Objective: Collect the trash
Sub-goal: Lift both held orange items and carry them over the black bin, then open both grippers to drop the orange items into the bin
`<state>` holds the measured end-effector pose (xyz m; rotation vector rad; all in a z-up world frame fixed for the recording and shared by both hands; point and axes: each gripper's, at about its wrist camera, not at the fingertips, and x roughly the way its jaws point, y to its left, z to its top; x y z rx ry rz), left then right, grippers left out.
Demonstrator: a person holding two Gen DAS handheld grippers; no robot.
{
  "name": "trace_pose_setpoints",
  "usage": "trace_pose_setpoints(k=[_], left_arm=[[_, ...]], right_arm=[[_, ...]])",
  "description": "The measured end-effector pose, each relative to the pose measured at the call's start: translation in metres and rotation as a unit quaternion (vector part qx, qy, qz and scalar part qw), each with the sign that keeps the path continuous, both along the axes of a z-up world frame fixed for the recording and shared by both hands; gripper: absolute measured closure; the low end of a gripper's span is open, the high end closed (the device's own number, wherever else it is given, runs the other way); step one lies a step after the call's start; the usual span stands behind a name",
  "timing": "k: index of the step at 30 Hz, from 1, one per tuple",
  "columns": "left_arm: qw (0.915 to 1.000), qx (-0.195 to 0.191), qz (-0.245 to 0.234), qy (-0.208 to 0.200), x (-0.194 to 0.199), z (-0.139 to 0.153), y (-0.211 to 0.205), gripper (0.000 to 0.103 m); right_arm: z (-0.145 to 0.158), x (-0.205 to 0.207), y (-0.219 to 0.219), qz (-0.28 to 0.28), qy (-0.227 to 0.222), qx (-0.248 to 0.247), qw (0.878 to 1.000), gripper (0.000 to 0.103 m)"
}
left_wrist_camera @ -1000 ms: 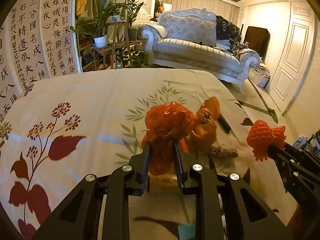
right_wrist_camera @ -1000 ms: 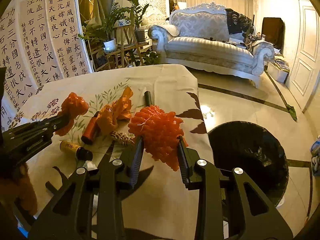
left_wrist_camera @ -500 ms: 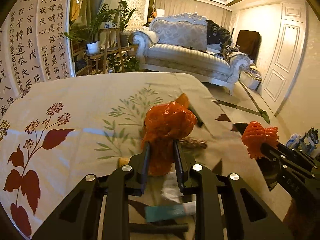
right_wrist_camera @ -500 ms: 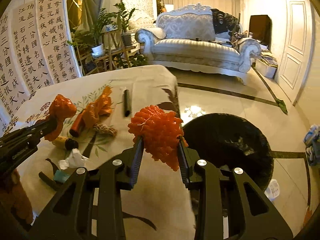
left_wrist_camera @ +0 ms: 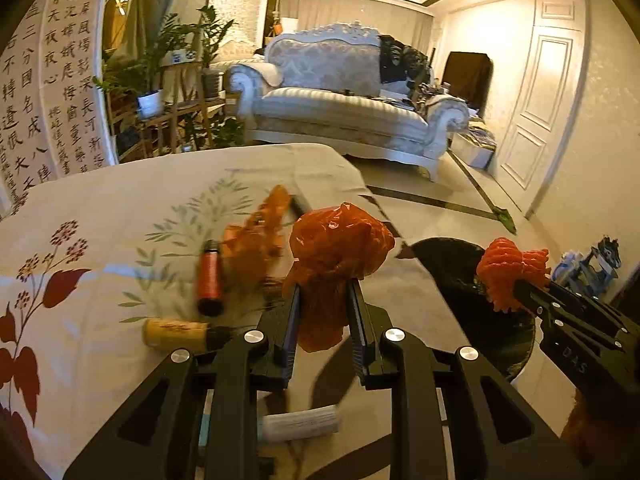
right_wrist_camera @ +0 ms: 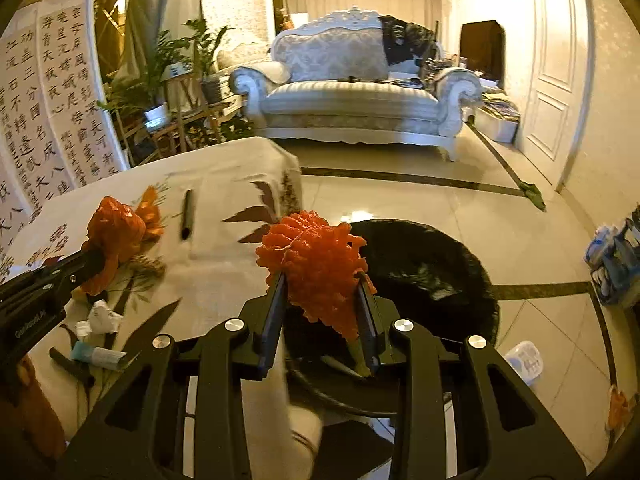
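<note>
In the left wrist view we have our left gripper (left_wrist_camera: 323, 312) closed on a crumpled orange bag (left_wrist_camera: 340, 248), held above the table (left_wrist_camera: 100, 200) so it clears the litter below: a red tube (left_wrist_camera: 209, 280), a cork (left_wrist_camera: 174, 333) and another orange wrapper (left_wrist_camera: 256, 236). Off to the right our right gripper (left_wrist_camera: 516, 286) carries orange mesh (left_wrist_camera: 510, 264) above the black bin (left_wrist_camera: 452, 264).

In the right wrist view the fingers are clamped on the mesh (right_wrist_camera: 316, 264), which hangs past the table edge with the bin (right_wrist_camera: 432, 276) in the frame under it, so we judge a release would drop it inside. The left gripper (right_wrist_camera: 90, 260) trails over the table with its bag (right_wrist_camera: 114, 228), likely next in line
</note>
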<state>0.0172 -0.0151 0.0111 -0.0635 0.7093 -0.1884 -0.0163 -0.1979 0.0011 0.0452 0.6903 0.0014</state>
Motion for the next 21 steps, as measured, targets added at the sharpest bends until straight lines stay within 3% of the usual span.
trace_pose_setpoints(k=[21], left_arm=[[0.9969,0.008,-0.078,-0.002,0.03,-0.012,-0.101,0.079]], right_arm=[[-0.014,0.015,-0.07,-0.083,0.002,0.003,0.997,0.069]])
